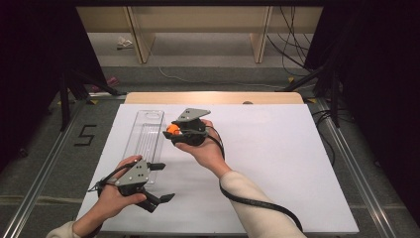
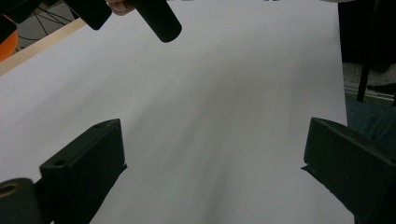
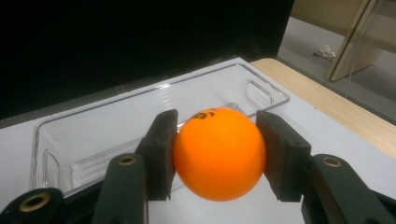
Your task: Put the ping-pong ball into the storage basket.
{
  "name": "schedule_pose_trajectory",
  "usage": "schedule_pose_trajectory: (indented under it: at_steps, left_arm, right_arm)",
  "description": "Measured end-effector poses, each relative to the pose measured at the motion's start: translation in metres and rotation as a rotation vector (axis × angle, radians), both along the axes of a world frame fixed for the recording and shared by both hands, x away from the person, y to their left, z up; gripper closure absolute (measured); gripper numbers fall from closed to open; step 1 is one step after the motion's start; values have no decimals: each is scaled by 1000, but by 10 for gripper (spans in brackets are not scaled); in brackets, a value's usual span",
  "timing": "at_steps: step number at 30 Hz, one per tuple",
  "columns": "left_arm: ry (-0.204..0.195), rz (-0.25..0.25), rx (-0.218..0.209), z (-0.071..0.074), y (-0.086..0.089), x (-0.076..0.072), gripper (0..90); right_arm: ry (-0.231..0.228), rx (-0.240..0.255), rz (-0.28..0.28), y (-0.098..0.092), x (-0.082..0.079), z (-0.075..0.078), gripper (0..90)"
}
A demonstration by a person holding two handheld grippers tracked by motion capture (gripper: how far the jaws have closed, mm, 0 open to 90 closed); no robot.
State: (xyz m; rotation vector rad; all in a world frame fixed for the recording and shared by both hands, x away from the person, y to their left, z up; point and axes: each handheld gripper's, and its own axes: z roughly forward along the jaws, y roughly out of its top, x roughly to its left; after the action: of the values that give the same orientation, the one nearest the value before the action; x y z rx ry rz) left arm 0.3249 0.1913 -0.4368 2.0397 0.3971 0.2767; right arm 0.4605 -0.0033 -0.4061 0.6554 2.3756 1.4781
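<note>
The orange ball was clamped in the right claw, with release into the clear tray just beyond it judged next; the left claw was held released.

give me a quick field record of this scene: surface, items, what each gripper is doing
surface: white sheet on a wooden table
held item: orange ball, black print on top
container: clear plastic tray, long, nothing visible inside
right gripper: shut on the orange ball, beside the tray's right edge
left gripper: open, nothing between its jaws, near the tray's near end
ball in tray: not yet
</note>
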Motion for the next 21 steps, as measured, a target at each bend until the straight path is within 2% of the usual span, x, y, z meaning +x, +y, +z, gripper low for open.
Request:
schedule_pose_trajectory:
  at_steps: [21]
  left_arm:
    - [1, 0, -1, 0, 0, 0, 48]
  right_arm:
    - [-1, -1, 22, 11, -1, 0, 515]
